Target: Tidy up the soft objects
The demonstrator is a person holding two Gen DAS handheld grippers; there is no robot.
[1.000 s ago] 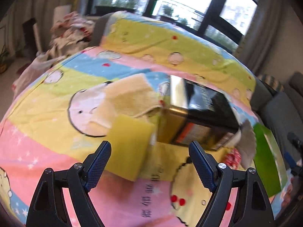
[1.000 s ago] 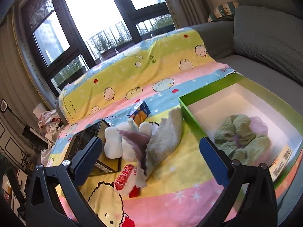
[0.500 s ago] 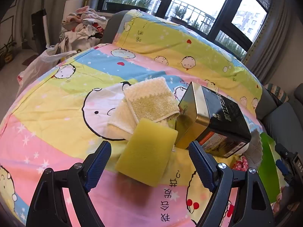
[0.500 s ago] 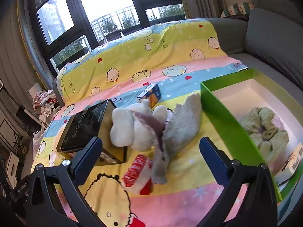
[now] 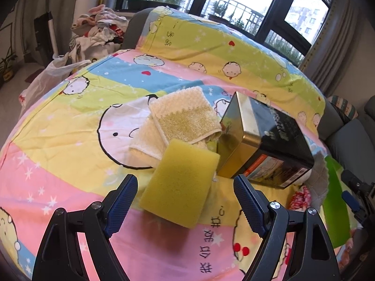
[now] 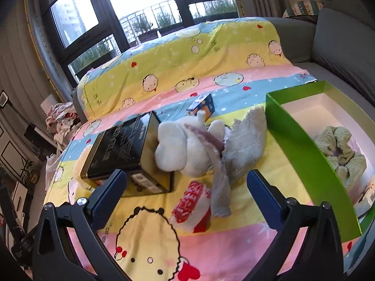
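**Both grippers empty, lined up on the soft things left outside the box**

Your left gripper [image 5: 185, 199] has its jaws wide apart with nothing between the pads; the thick yellow rectangular sponge [image 5: 180, 182] lies just ahead of them, one corner propped on the folded cream and yellow terry towel [image 5: 185, 124]. That tilt lifts the far edge of the sponge off the striped cartoon-print bedsheet [image 5: 70, 140], so a grip across its long sides looks easy. The hard black and gold metal tin [image 5: 264, 140] touches the sponge's right corner and the towel; it is no soft thing, so keep your right pad from snagging it as you close.

Your right gripper [image 6: 187, 192] is likewise spread and holds nothing. It points at the white plush toy with a mauve scarf [image 6: 187, 145], which leans against the end of the tin and half lies on a grey fleecy cloth [image 6: 248, 140]. A small red and white knitted piece [image 6: 192, 203] sits nearest the jaws, and a little blue carton [image 6: 204, 105] stands behind the plush.

The open green cardboard box with a white inside [image 6: 300, 140] sits just beside the cloth and already holds a pale green fuzzy bundle [image 6: 339, 152], so it appears to be where the soft items go. By my reckoning most of the sorting is yet to be done
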